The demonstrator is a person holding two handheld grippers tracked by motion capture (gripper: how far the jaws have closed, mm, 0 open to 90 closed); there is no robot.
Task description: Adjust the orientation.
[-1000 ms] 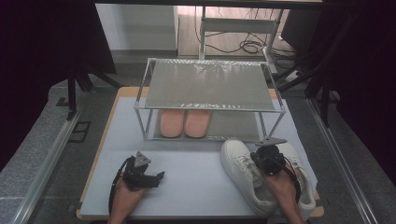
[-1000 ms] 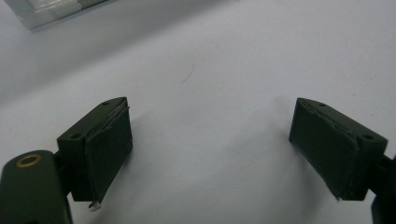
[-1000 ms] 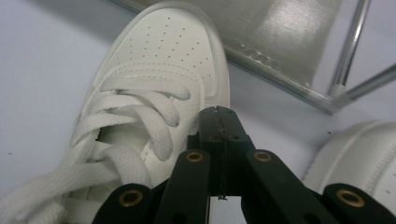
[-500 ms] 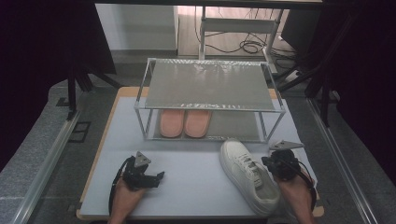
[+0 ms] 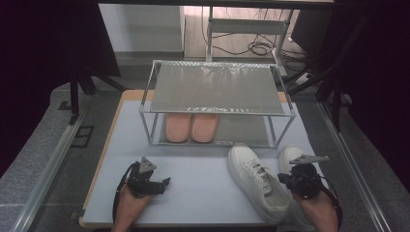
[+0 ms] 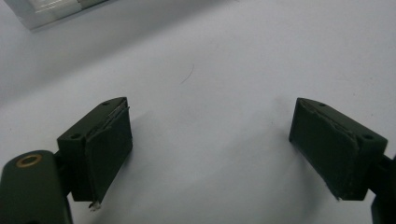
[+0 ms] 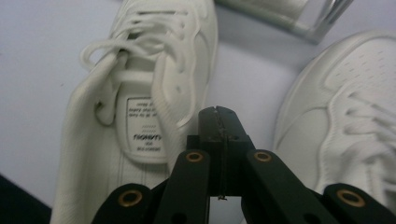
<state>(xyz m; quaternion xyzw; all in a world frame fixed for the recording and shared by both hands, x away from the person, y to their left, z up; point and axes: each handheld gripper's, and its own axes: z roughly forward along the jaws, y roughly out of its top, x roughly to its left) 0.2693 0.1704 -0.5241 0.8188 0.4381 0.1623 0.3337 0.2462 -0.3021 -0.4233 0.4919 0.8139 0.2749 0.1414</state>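
tongue label (image 7: 144,126), right hand-held gripper (image 7: 219,114) shut

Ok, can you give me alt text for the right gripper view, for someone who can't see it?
The right tongs, jaws shut with nothing between them, hover over the gap between two white sneakers on a pale table. The left sneaker shows its laces and printed tongue label; the right sneaker is cut off by the frame edge. A metal rack corner sits beyond.

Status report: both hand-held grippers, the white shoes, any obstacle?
Left hand-held gripper open, empty, low over table. Right hand-held gripper shut, empty, between two white sneakers. Rack behind, pink slippers on lower shelf. Nothing blocking.
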